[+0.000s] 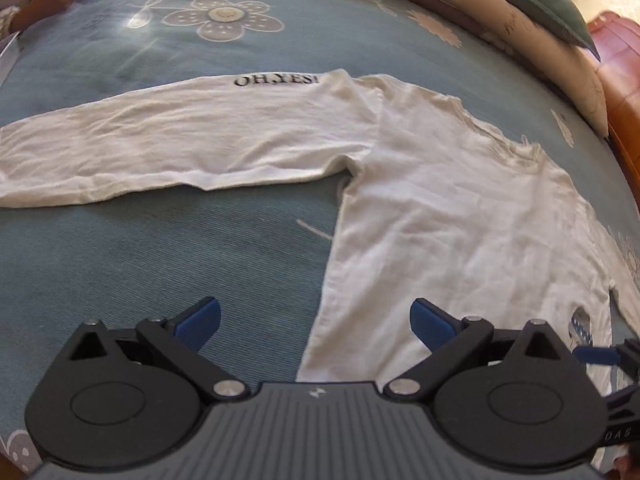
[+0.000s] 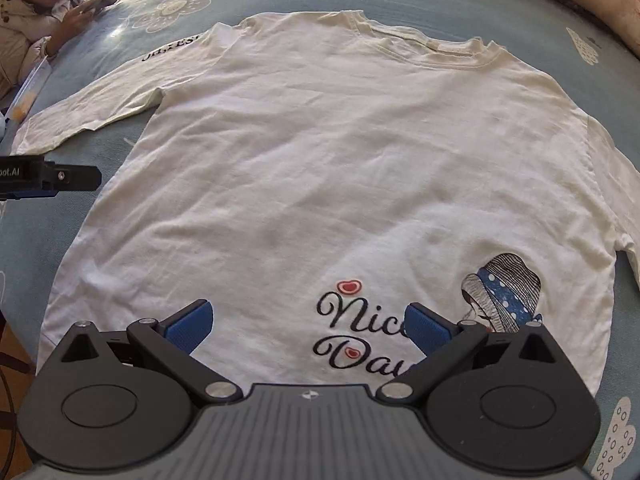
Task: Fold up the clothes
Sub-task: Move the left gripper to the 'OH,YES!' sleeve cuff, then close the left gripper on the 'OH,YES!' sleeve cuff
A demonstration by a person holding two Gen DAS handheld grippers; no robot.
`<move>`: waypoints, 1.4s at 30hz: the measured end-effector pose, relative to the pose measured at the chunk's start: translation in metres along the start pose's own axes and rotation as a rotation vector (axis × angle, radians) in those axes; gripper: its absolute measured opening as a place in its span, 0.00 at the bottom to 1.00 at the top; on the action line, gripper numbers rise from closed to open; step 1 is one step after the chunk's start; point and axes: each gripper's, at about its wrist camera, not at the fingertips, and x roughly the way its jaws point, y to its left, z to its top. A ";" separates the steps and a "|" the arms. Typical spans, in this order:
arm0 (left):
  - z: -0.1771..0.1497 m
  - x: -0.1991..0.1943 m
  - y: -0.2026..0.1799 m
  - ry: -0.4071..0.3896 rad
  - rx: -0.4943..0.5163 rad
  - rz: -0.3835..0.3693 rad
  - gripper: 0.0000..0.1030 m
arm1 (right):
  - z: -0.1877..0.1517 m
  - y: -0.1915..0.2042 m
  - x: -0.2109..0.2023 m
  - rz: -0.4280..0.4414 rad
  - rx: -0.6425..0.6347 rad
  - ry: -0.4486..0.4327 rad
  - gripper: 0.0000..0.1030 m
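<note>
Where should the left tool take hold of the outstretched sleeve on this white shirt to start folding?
Judging from the pictures, grip the cuff end of the long white cotton sleeve, coming from the near edge. It lies flat and straight across the blue floral bedcover, apart from the shirt's body, so the open left tool could probably pinch the hem and carry it inward.

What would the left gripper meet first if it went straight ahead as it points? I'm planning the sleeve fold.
Probably the side edge of the white shirt, which lies between the open left gripper fingers; depth is unclear, so it might touch the blue bedspread beside it.
</note>
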 end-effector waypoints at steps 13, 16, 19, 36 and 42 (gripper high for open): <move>0.039 -0.022 0.225 -0.228 -0.803 -0.015 0.49 | 0.057 0.103 0.035 0.148 0.037 0.044 1.00; 0.030 -0.017 0.255 -0.256 -0.945 -0.035 0.49 | 0.068 0.123 0.041 0.150 0.019 0.064 1.00; 0.018 -0.010 0.274 -0.283 -1.044 -0.074 0.49 | 0.082 0.139 0.039 0.148 -0.001 0.085 1.00; 0.018 0.003 0.321 -0.413 -1.128 -0.236 0.51 | 0.140 0.201 0.023 0.116 -0.199 0.078 1.00; 0.030 0.007 0.326 -0.422 -1.063 -0.253 0.52 | 0.141 0.216 0.017 0.115 -0.250 0.086 1.00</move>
